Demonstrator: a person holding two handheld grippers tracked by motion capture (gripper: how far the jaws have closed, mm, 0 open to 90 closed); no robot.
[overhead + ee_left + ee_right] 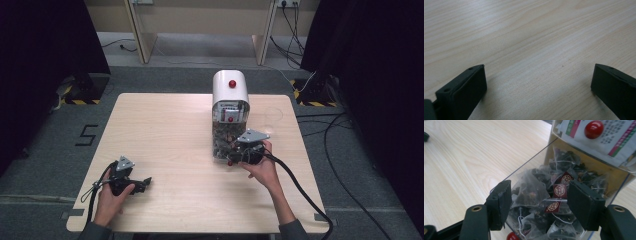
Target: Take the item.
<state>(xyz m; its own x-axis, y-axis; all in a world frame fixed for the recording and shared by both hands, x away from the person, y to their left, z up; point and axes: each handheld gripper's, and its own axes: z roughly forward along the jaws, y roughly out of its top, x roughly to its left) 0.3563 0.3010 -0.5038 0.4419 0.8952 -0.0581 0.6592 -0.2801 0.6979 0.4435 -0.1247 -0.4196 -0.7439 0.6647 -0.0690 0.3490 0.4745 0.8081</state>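
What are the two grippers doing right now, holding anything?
Left gripper: open, empty, over bare table.
Right gripper: open, jaws either side of a tea bag in the dispenser, not gripping it.

The left hand [112,192] rests near the table's front left corner, holding the left gripper [537,82] low and level with its jaws spread wide apart. The right hand [262,167] reaches forward to right of the table's centre, the right gripper [539,202] tilted down with a broad gap between its pads.
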